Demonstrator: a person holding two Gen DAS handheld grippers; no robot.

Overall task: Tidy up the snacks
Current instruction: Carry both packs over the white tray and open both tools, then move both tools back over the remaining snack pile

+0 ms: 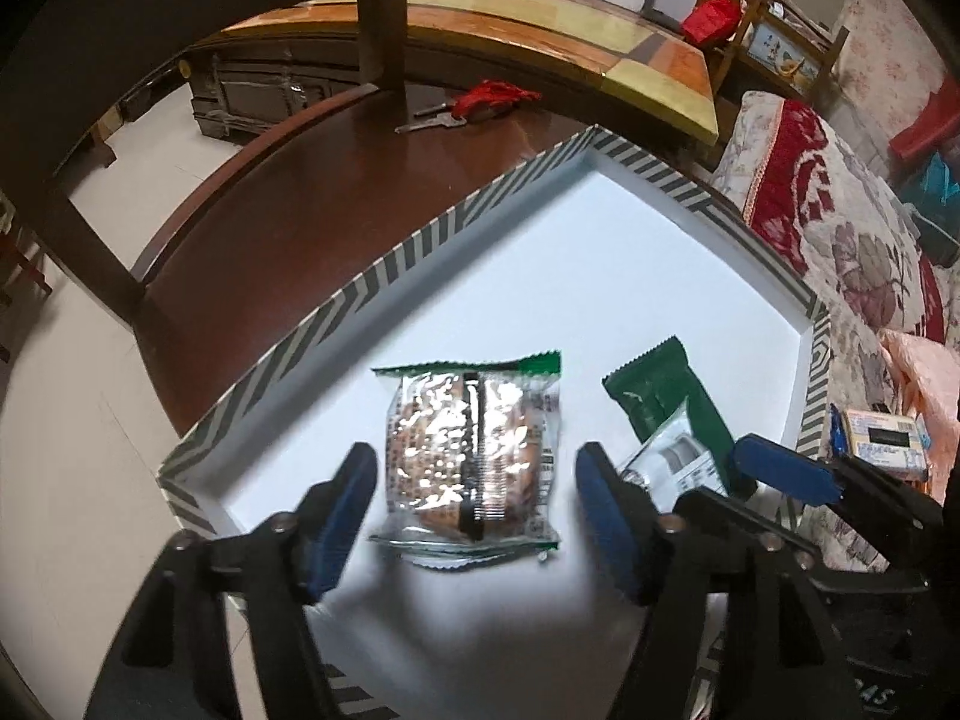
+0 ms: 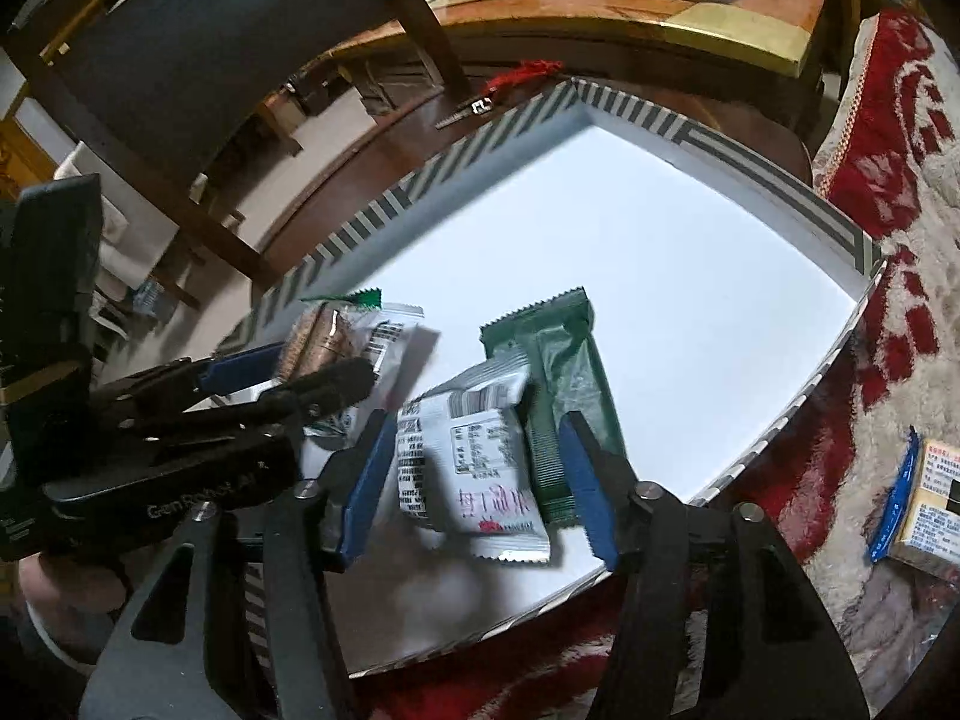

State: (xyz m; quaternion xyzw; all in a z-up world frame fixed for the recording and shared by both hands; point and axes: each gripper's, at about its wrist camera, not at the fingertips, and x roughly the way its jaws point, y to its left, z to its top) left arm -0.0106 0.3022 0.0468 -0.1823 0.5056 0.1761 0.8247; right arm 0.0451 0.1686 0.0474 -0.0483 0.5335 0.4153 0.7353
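A white box with a striped rim (image 1: 384, 267) (image 2: 384, 207) sits on a dark wooden chair seat. In it lie a clear green-edged biscuit packet (image 1: 471, 456) (image 2: 336, 342), a dark green bar wrapper (image 1: 666, 393) (image 2: 558, 372) and a white printed packet (image 2: 474, 468) (image 1: 672, 462) resting partly on the green bar. My left gripper (image 1: 474, 510) (image 2: 288, 372) is open, its blue pads on either side of the biscuit packet. My right gripper (image 2: 474, 480) (image 1: 780, 468) is open, its pads on either side of the white packet.
A yellow snack packet (image 1: 885, 438) (image 2: 930, 504) lies on the red floral cover to the right of the box. Keys with a red tassel (image 1: 480, 102) (image 2: 510, 84) lie on the seat beyond the box. The chair back (image 1: 384, 12) rises behind.
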